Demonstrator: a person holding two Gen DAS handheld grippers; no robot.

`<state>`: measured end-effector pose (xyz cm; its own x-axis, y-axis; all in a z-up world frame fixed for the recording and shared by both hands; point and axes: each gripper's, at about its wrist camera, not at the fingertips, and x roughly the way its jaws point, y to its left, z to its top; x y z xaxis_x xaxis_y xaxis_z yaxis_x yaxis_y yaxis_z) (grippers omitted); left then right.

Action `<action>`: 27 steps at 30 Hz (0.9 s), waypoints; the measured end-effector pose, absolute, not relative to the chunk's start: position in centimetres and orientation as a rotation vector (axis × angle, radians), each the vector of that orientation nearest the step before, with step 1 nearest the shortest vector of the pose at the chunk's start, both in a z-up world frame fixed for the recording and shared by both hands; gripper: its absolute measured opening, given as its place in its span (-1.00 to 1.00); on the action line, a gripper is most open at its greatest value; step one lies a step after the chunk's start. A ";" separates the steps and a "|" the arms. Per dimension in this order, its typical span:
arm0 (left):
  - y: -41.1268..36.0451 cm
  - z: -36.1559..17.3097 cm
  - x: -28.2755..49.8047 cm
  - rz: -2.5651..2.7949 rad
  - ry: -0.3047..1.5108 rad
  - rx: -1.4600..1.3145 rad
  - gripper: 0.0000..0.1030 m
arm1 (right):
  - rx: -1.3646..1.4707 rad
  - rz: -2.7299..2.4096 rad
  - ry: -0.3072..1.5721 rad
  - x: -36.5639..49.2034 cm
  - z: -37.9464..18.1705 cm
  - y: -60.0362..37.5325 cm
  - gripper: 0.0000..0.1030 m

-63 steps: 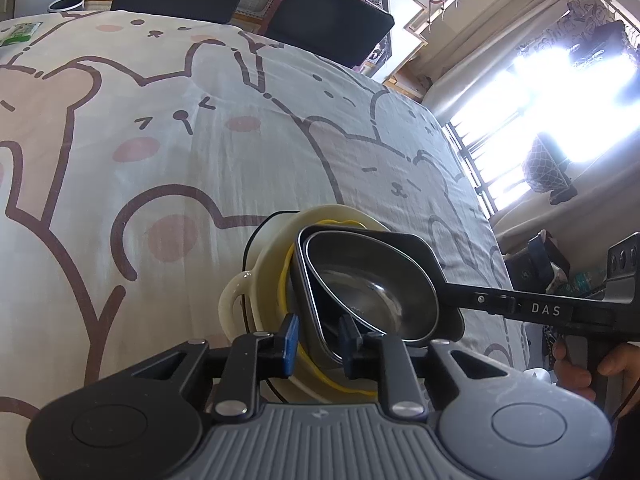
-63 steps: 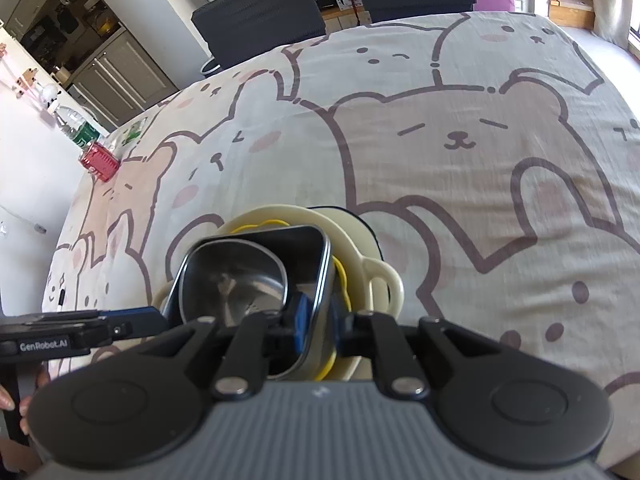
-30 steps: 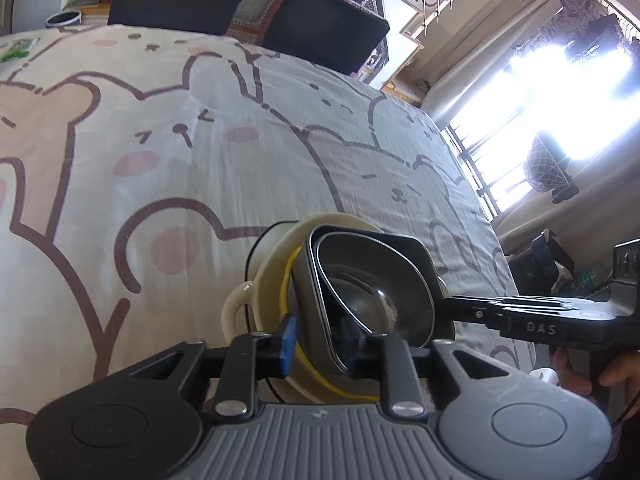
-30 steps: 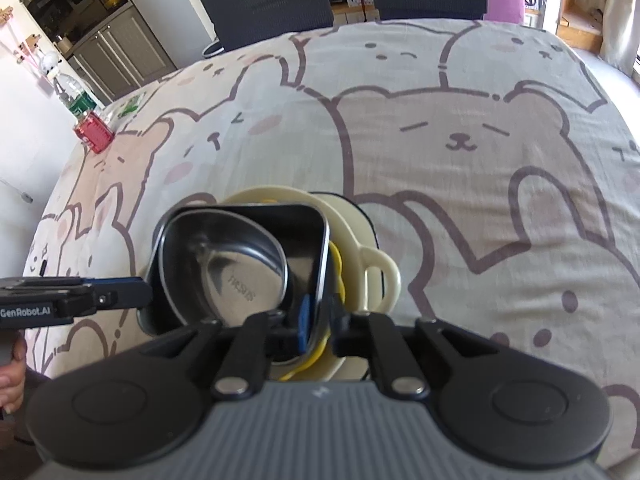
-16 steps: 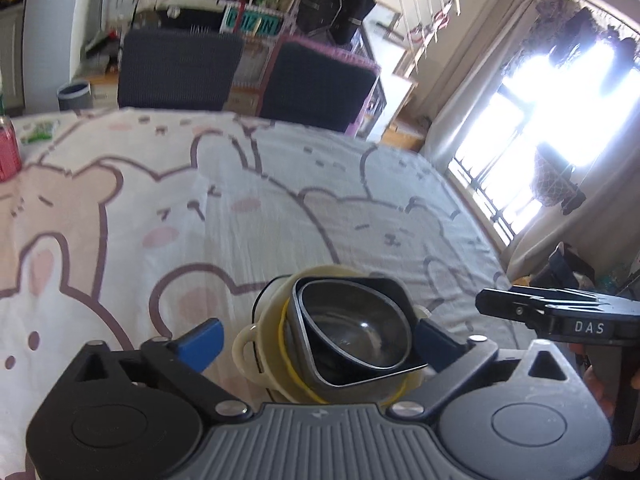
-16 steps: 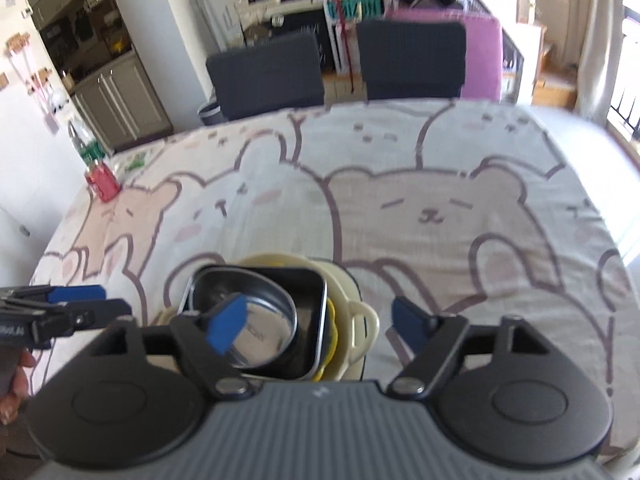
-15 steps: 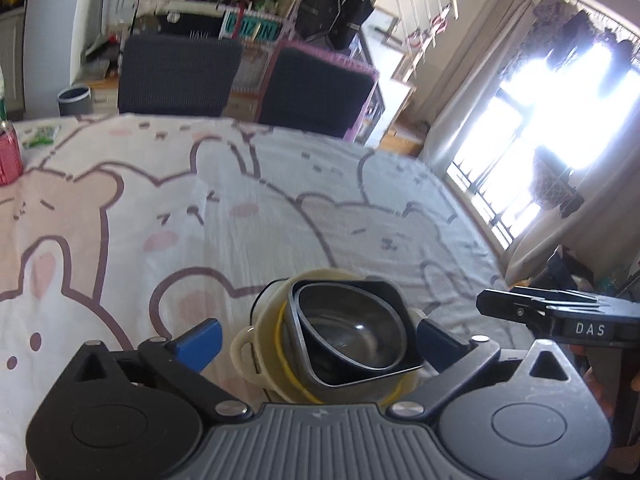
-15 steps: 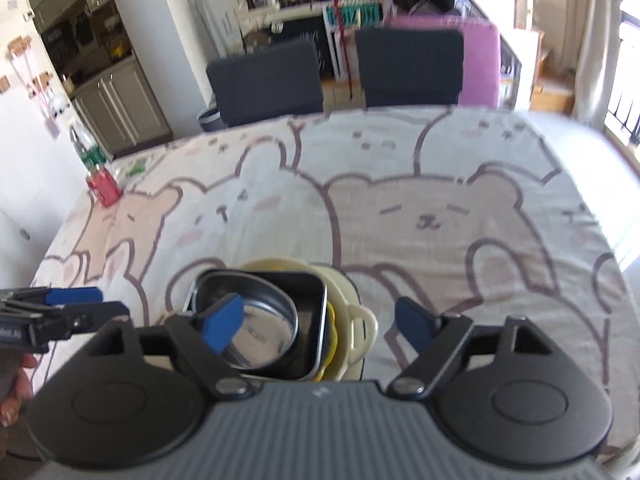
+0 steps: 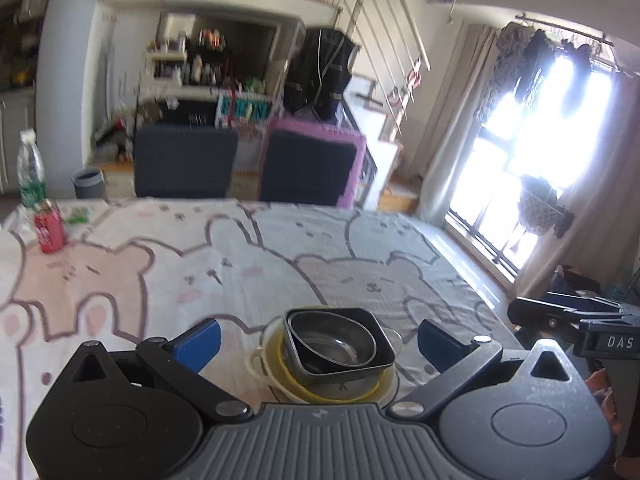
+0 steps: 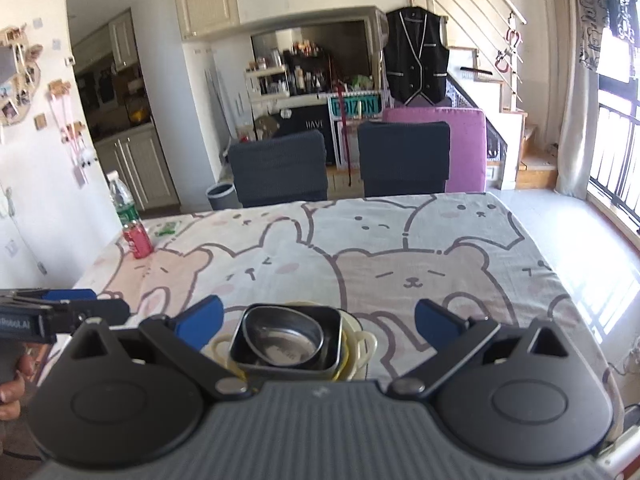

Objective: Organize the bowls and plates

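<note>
Steel showed at the top of the stack: a small oval metal bowl (image 9: 335, 338) was nested in a dark square dish (image 9: 340, 350), over a yellow bowl (image 9: 294, 376) and a cream two-handled dish (image 9: 260, 360) on the bear-printed cloth (image 9: 240, 272). The stack was seen low and central, straight ahead between both spread pairs of fingers. The left gripper (image 9: 318, 340) and right gripper (image 10: 316, 320) were held wide and empty, neither judged clearly nearer. Stacking appeared finished.

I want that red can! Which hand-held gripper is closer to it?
Left. The left hand-held gripper is by the stacked bowls on the side toward the red can; the right hand-held gripper is farther.
</note>
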<state>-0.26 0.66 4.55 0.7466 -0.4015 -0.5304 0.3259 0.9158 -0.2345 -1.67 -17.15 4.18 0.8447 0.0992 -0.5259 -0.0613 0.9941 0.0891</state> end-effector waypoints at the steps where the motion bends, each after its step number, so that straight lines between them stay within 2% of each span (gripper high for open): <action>1: 0.8 4.6 -1.1 -0.392 0.589 -0.120 1.00 | 0.066 0.084 0.543 -2.5 4.0 -17.1 0.99; 15: 0.5 0.7 -5.8 -0.275 0.503 -0.053 1.00 | -0.013 0.054 0.428 -6.5 0.4 -16.3 0.99; 27: -1.6 -4.3 -7.0 -0.222 0.500 0.005 1.00 | -0.065 0.025 0.437 -7.4 -3.0 -17.2 0.99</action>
